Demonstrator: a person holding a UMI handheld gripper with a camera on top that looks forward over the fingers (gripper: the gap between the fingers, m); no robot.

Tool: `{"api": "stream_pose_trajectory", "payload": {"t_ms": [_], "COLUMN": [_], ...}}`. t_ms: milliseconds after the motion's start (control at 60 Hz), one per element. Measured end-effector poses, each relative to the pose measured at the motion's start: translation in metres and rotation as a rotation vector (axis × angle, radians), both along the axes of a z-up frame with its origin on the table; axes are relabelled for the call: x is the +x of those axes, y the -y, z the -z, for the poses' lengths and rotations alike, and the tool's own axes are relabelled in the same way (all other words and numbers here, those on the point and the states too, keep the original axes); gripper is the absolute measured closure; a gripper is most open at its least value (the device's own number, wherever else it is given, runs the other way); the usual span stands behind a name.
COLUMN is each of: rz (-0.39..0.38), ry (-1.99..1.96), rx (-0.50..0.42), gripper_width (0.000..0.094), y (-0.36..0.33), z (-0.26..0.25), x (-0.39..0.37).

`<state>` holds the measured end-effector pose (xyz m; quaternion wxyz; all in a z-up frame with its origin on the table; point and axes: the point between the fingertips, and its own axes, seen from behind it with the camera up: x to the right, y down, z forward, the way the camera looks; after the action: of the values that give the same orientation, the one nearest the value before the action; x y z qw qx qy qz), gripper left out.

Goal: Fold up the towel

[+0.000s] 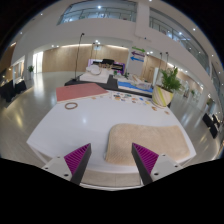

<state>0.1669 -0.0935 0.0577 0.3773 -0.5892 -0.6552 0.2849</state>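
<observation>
1 towel (pixel 143 141), 1 white table (pixel 70 128), 1 pink mat (pixel 79 91), 1 potted plant (pixel 167 84).

The towel (pixel 146 140) is lying flat on the table (pixel 70 125), just ahead of the gripper (pixel 112 163) at 1 o'clock, with its near edge reaching between the spread fingers. A mat (pixel 80 91) is lying beyond at 11 o'clock, with a ring (pixel 71 105) resting just before it. A potted plant (pixel 166 86) is standing off the table's far corner at 2 o'clock.
</observation>
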Motion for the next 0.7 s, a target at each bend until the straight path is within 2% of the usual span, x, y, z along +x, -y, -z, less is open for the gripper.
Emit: {"api": "stream_pose_trajectory", "payload": {"t_ms": [283, 317, 350, 400, 467, 583, 700], "rz": [0.024, 0.029, 0.035, 0.037, 0.073, 0.018, -0.007], "ry": [0.049, 0.04, 0.045, 0.046, 0.048, 0.091, 0.079], "rx": [-0.065, -0.083, -0.09, -0.068, 0.055, -0.005, -0.116], "gripper_width": [0.0095, 0.0126, 0.017, 0.0468, 0.0866, 0.0902, 0.0903], "y": [-0.027, -0.026, -0.027, -0.031, -0.055, -0.051, -0.077], "z": [0.07, 0.07, 0.073, 0.073, 0.072, 0.065, 0.017], "x": [-0.08, -0.085, -0.087, -0.088, -0.092, -0.088, -0.085]}}
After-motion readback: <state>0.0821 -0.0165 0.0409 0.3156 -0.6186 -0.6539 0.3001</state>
